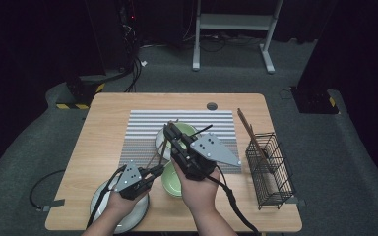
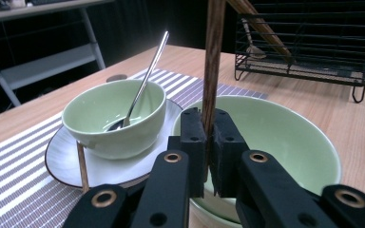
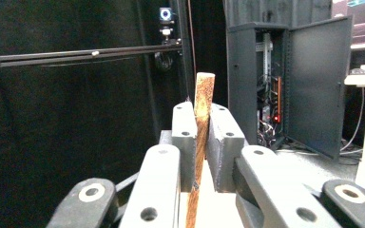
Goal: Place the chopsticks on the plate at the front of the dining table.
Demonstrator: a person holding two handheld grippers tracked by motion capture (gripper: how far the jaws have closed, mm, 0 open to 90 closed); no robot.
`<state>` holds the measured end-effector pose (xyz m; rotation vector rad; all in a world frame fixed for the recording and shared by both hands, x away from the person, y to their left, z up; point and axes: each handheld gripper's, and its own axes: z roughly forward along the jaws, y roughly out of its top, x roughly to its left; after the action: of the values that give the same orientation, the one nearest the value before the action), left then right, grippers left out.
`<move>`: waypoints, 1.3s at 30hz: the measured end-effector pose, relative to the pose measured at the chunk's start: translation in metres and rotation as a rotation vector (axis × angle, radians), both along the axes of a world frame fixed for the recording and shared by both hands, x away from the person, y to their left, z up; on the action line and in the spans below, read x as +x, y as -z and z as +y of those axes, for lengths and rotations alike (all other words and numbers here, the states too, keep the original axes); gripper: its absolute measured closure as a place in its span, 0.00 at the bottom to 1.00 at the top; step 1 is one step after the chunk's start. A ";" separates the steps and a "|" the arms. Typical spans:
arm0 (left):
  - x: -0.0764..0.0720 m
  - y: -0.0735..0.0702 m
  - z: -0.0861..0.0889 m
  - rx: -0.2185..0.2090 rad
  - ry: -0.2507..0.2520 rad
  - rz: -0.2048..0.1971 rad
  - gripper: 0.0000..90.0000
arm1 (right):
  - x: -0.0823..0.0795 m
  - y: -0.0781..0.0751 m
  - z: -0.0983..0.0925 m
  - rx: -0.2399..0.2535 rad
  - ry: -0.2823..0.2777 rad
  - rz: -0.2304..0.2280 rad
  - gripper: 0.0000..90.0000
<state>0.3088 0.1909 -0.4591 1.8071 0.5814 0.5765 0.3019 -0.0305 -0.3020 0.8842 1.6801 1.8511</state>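
My left gripper (image 2: 208,118) is shut on a dark wooden chopstick (image 2: 214,52) that rises straight up from its jaws, above a large pale green bowl (image 2: 285,137). In the high view this gripper (image 1: 157,171) sits at the near edge of the striped mat. My right gripper (image 3: 202,114) is shut on a lighter wooden chopstick (image 3: 204,88) whose blunt end pokes out past the fingertips. From above, the right gripper (image 1: 170,131) points away over a small green bowl (image 2: 116,114) with a metal spoon (image 2: 145,80) in it, on a white plate (image 2: 64,164). Another chopstick (image 2: 81,166) leans against that plate.
A black wire rack (image 1: 270,167) holding long wooden chopsticks (image 1: 249,129) stands at the table's right. A grey plate (image 1: 135,214) lies at the near left edge under the left hand. A striped placemat (image 1: 142,125) covers the table's middle. Cables trail from both grippers.
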 end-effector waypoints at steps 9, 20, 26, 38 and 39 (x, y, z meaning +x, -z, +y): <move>-0.005 0.003 0.007 -0.042 0.028 0.005 0.95 | 0.025 0.009 -0.024 0.015 0.047 0.066 0.81; -0.011 0.005 0.022 -0.100 0.055 0.020 0.94 | 0.050 0.032 -0.047 0.062 0.065 0.156 0.77; -0.015 0.006 0.027 -0.114 0.062 0.021 0.94 | 0.052 0.042 -0.050 0.071 0.070 0.177 0.77; -0.016 0.009 0.031 -0.134 0.074 0.039 0.94 | 0.053 0.053 -0.057 0.073 0.078 0.202 0.77; -0.016 0.009 0.031 -0.134 0.074 0.039 0.94 | 0.053 0.054 -0.057 0.075 0.078 0.204 0.77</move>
<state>0.2933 0.2215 -0.4678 1.7088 0.5640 0.4434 0.3552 -0.0879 -0.3562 1.1879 1.6773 1.8336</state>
